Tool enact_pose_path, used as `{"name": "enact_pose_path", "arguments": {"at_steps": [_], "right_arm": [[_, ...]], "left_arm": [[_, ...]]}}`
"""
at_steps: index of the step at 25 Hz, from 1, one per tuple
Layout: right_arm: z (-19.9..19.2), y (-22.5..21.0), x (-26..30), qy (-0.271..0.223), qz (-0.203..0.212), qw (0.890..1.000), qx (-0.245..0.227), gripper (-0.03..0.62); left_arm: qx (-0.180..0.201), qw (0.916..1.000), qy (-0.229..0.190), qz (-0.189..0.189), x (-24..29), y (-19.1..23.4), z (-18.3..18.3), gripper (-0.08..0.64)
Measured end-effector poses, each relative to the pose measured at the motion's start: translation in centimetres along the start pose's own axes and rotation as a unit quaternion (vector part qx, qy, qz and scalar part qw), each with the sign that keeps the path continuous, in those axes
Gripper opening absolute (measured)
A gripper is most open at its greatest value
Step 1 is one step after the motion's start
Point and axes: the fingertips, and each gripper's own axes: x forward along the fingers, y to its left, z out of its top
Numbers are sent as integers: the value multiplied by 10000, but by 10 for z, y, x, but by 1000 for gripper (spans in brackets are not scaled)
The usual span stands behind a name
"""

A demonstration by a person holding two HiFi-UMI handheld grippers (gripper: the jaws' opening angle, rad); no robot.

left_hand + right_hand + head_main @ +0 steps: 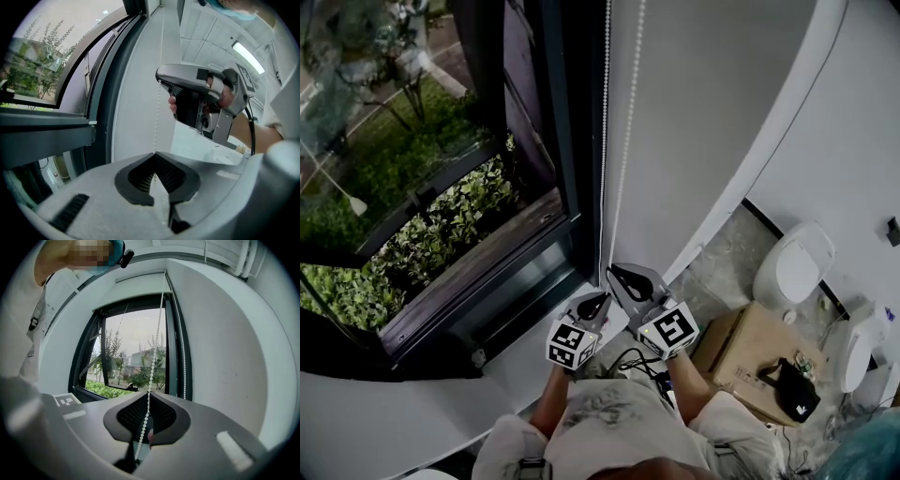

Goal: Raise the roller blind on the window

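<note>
You're clamping both grippers on the blind's bead chain, low beside the window.
2 grippers: your left gripper (593, 302) is holding its jaws together on the bead chain (607, 122). Your right gripper (620, 274) is sitting just beside it, a bit higher, and is also pinching the chain; each gripper view shows beads running thru the pads. 2 chain strands are hanging side by side along the rt edge of the window frame (579, 141); can't tell if you're gripping the same strand w/ both. 2 marker cubes are facing up. The roller blind (140, 276) is showing only as a pale bar across the window top, glass below uncovered. On the floor at rt, 1 cardboard box (745, 352) is carrying 1 black item (794, 391), w/ 2 white fixtures (794, 267) near it.
</note>
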Motion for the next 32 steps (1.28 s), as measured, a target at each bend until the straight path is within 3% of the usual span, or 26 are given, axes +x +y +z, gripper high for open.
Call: {"name": "enact_pose_path", "arguments": {"at_steps": [14,17,24,32], "right_arm": [[-2,0,-2,6,-26,10000,-10,20],[-2,-2,-2,-6,-36,10000,-8,20],[-3,-5,-2,11,-70,10000,-20,20],[-2,-3,-3,-9,-81,10000,-42,20]], "left_arm": [[-49,10000,78,34,-11,-3,-1,16],[-143,9999,19,63,-19,1,10,48],[126,9971,-745,15,-47,-1,91,72],[880,9815,-1686,-209,-57,-14,202,77]]}}
